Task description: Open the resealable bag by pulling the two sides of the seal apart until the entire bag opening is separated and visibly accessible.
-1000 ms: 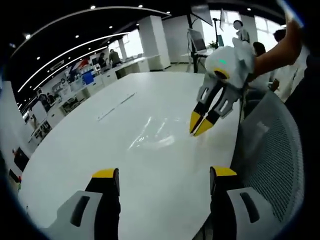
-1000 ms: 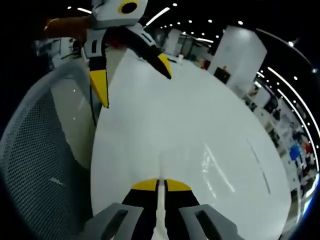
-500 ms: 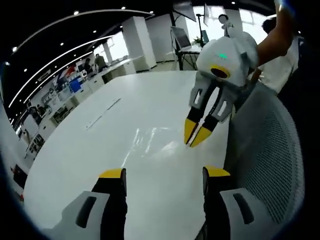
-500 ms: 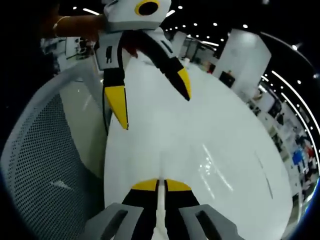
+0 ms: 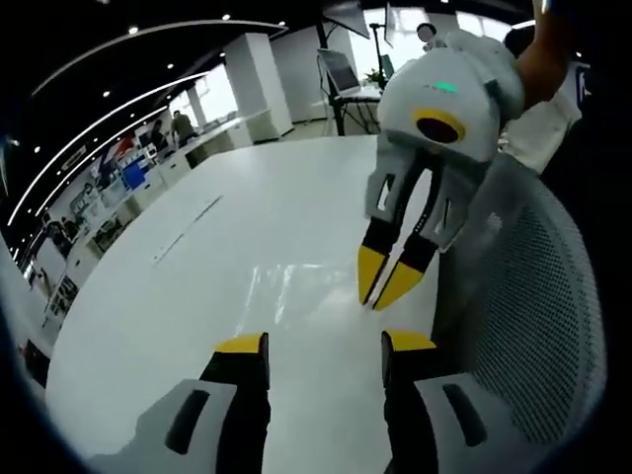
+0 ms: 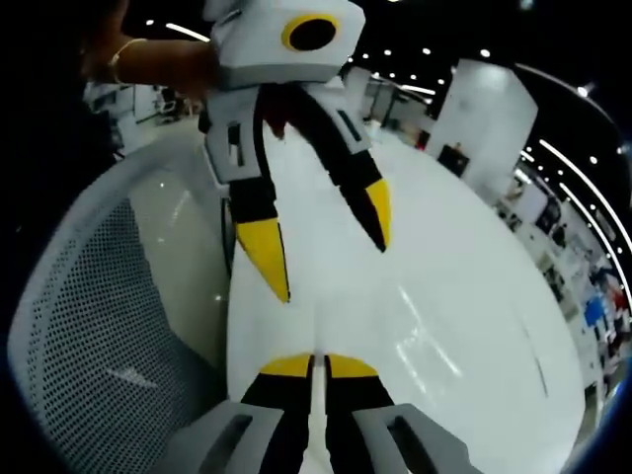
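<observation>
Right gripper view: right hand-held gripper (image 6: 312,363) clenched on clear resealable bag's (image 5: 296,281) near seal lip; left hand-held gripper (image 5: 324,346), jaws spread, should pinch the opposite lip on the white counter (image 5: 178,267), then pull apart evenly.

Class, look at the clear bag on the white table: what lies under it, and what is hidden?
Under the bag shows the white table, visible through the film. The right hand-held gripper covers one edge, so the seal there is hidden.

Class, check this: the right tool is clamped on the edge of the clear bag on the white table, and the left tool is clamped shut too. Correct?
Not quite. The left tool is open, its jaws standing apart, as the left gripper view shows. The right tool is indeed clamped on the edge of the clear bag on the white table.
</observation>
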The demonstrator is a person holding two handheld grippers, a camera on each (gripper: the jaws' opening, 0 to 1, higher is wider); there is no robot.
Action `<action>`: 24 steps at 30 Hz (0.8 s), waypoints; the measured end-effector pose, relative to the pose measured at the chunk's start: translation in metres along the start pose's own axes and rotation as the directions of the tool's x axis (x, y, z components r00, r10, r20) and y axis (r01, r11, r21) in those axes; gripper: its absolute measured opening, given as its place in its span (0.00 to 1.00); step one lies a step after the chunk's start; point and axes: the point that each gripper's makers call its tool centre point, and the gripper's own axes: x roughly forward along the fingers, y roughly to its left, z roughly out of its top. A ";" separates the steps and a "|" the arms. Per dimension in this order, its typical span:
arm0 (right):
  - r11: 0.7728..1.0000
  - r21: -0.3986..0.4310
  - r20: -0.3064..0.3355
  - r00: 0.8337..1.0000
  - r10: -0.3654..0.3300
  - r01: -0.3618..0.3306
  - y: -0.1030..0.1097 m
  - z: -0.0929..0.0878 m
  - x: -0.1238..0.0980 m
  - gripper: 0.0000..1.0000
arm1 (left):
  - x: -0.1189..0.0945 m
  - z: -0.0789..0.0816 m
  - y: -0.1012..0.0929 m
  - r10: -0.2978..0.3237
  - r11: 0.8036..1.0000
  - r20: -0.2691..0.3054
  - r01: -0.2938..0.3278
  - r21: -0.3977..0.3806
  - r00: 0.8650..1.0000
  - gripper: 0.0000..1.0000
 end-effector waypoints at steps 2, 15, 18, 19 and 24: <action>1.000 -0.004 -0.001 1.000 0.003 -0.003 0.001 0.000 0.000 0.00 | 0.003 0.000 -0.002 -0.012 1.000 0.001 0.012 0.007 1.000 0.36; 1.000 -0.021 0.004 1.000 0.011 -0.011 0.004 0.005 0.000 0.00 | 0.015 -0.008 -0.025 -0.101 0.972 -0.095 0.119 0.205 0.990 0.19; 1.000 -0.021 0.005 1.000 0.015 -0.015 0.005 0.005 -0.001 0.00 | 0.017 -0.007 -0.029 -0.108 0.967 -0.097 0.127 0.220 0.989 0.19; 1.000 -0.022 0.005 1.000 0.016 -0.015 0.006 0.005 -0.001 0.00 | 0.018 -0.006 -0.029 -0.112 0.965 -0.097 0.131 0.228 0.989 0.18; 0.999 -0.030 0.008 1.000 0.011 -0.011 0.007 0.007 -0.001 0.00 | 0.020 -0.008 -0.028 -0.103 0.949 -0.126 0.136 0.284 0.987 0.09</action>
